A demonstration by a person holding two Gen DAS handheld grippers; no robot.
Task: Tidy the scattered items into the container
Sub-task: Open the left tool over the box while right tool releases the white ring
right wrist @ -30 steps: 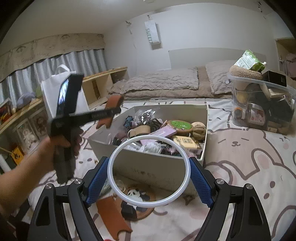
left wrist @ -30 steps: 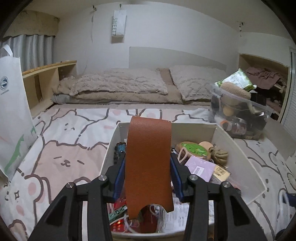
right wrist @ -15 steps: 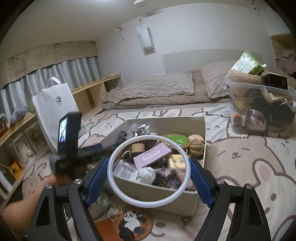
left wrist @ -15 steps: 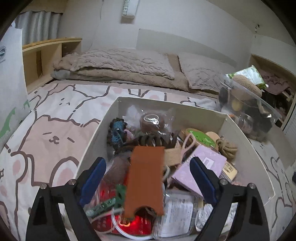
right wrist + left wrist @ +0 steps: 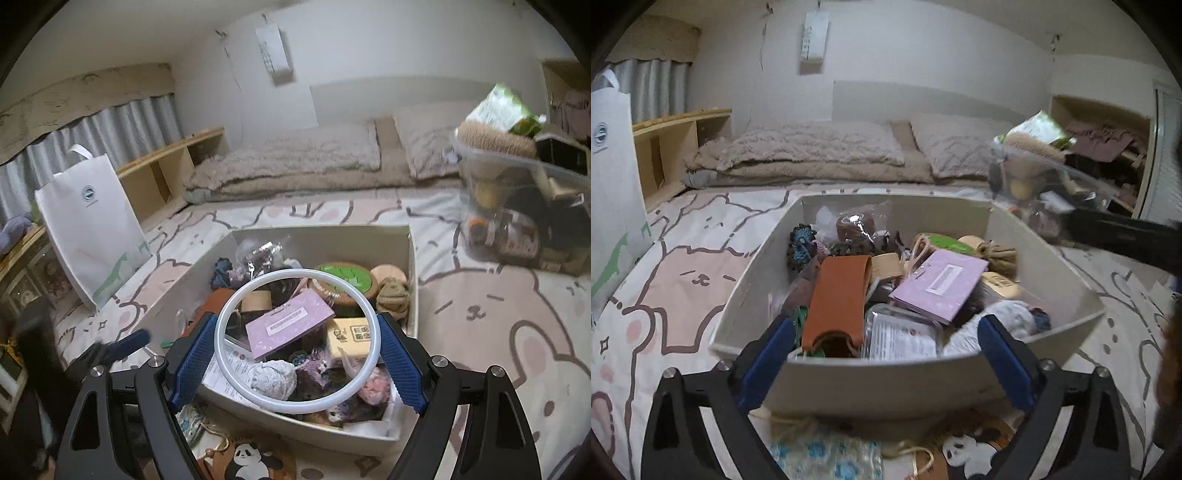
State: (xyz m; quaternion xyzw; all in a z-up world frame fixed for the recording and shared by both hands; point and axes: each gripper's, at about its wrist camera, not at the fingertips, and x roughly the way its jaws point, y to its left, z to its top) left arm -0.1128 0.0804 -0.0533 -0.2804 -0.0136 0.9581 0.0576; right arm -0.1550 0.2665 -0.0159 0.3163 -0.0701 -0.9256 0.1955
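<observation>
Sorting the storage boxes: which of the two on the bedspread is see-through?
The clear plastic bin to the right, heaped past its rim, shows its contents through its walls. The near beige box, under the right gripper's white ring, is opaque.

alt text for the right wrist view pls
The right gripper holds a white ring between its blue jaws, above a cream box crammed with small items, including a purple card. The box sits on a bear-print bedspread, with a white bag to the left.
</observation>
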